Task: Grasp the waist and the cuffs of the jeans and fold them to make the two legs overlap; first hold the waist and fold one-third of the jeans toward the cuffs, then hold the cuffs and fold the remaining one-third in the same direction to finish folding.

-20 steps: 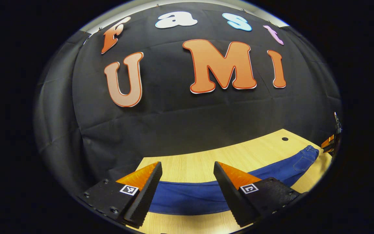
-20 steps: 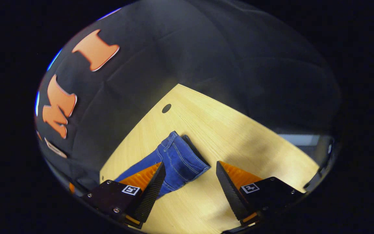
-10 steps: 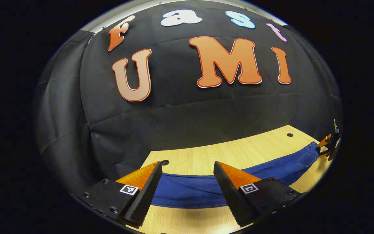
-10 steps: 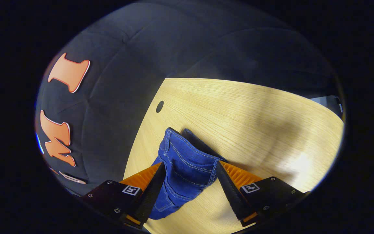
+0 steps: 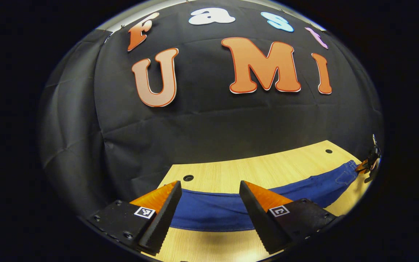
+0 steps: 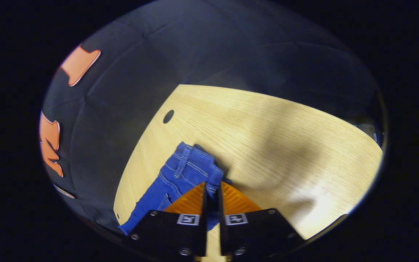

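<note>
In the left gripper view, the left gripper (image 5: 209,203) is holding its fingers as wide apart as half a second ago, gripping nothing. It is hovering low and pointing forward over the worktop (image 5: 238,173), with the cuff end of the blue jeans (image 5: 213,214) lying flat between and just beyond the fingers. The camera is drifting slightly, so a round worktop hole (image 5: 188,178) is now showing in full beside the left finger. The jeans are stretching away to the right along the worktop, and at their far end the right gripper (image 5: 368,164) is now sitting at the waist.

In the right gripper view, the change is plain: the right gripper (image 6: 212,198), whose fingers were straddling the waist wide apart half a second ago, is now pinching them together on the waistband (image 6: 215,182), with denim bunching up between the tips. It is angling down toward the worktop (image 6: 267,138) with the jeans (image 6: 173,178) trailing off to the lower left. So the waist grasp appears made, while the cuff grasp is yet to come; the left fingers probably need to drop and pinch before any fold begins.
</note>
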Demonstrator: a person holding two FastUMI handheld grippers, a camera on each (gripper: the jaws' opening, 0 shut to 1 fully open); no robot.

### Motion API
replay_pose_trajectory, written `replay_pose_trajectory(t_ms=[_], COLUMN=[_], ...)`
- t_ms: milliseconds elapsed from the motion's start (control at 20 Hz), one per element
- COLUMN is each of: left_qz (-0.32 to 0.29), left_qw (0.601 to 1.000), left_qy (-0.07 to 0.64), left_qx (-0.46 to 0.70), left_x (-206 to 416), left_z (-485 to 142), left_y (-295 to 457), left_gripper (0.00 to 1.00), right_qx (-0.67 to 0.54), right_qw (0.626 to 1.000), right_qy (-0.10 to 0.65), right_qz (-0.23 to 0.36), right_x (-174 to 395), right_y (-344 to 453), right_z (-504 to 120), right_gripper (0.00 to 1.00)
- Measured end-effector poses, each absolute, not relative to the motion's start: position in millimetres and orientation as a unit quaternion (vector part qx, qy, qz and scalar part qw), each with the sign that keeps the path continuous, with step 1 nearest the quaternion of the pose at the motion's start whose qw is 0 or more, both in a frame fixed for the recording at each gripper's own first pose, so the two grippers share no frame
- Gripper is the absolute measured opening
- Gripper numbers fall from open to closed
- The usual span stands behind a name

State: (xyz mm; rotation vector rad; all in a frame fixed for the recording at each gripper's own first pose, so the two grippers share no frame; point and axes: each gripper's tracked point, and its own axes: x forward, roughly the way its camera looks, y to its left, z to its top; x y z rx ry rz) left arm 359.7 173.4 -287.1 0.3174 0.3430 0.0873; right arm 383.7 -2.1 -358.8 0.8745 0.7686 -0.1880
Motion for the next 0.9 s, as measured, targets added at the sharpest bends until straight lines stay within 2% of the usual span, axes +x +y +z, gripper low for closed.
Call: replay_pose_trajectory(t_ms=[100, 150, 250, 400, 650, 900], left_qz=[0.04, 0.036, 0.024, 0.011, -0.006, -0.013], left_qw=[0.971, 0.971, 0.971, 0.97, 0.974, 0.976], left_qy=[0.172, 0.171, 0.169, 0.167, 0.162, 0.154], left_qx=[0.16, 0.161, 0.165, 0.175, 0.158, 0.154], left_x=[362, 364, 366, 370, 376, 383], left_z=[-287, -287, -284, -279, -272, -267], left_y=[176, 177, 177, 185, 199, 219], left_gripper=[1.0, 0.98, 1.0, 1.0, 0.98, 0.98], right_qx=[0.455, 0.454, 0.424, 0.39, 0.277, 0.188], right_qw=[0.816, 0.821, 0.844, 0.878, 0.936, 0.959], right_qy=[0.342, 0.331, 0.315, 0.267, 0.217, 0.204], right_qz=[-0.098, -0.099, -0.095, -0.072, -0.015, 0.058], right_x=[386, 386, 384, 388, 393, 396], right_y=[-1, -2, -1, 14, 96, 217], right_z=[-346, -340, -323, -264, -162, -105], right_gripper=[0.04, 0.0, 0.0, 0.0, 0.0, 0.0])
